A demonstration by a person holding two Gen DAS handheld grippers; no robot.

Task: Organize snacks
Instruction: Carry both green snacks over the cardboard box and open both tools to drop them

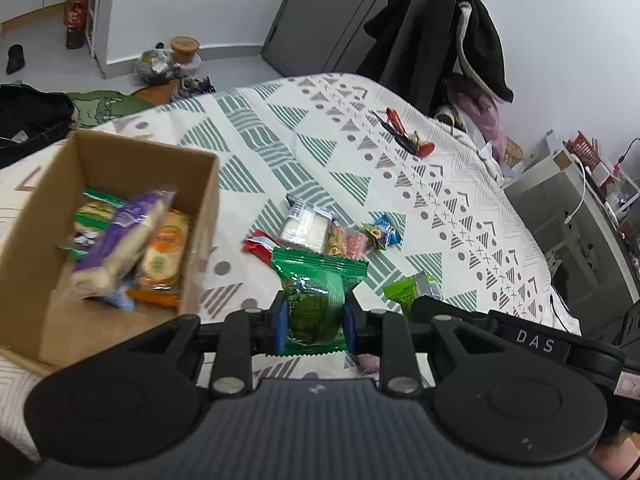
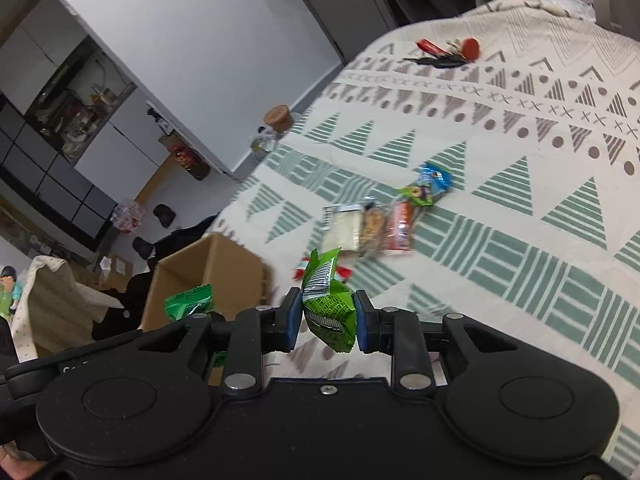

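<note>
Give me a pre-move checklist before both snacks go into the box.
1. Left tool shut on dark green snack pack: ok.
2. Right tool shut on light green snack pack: ok, though the pack sits crumpled between the pads.
3. Cardboard box open on top: ok.
4. Room left in box: ok, bare floor shows beside the purple pack.
5. Tools apart from each other: cannot tell, they look close.
6. Loose snacks left on the bedspread: not ok, several remain.
</note>
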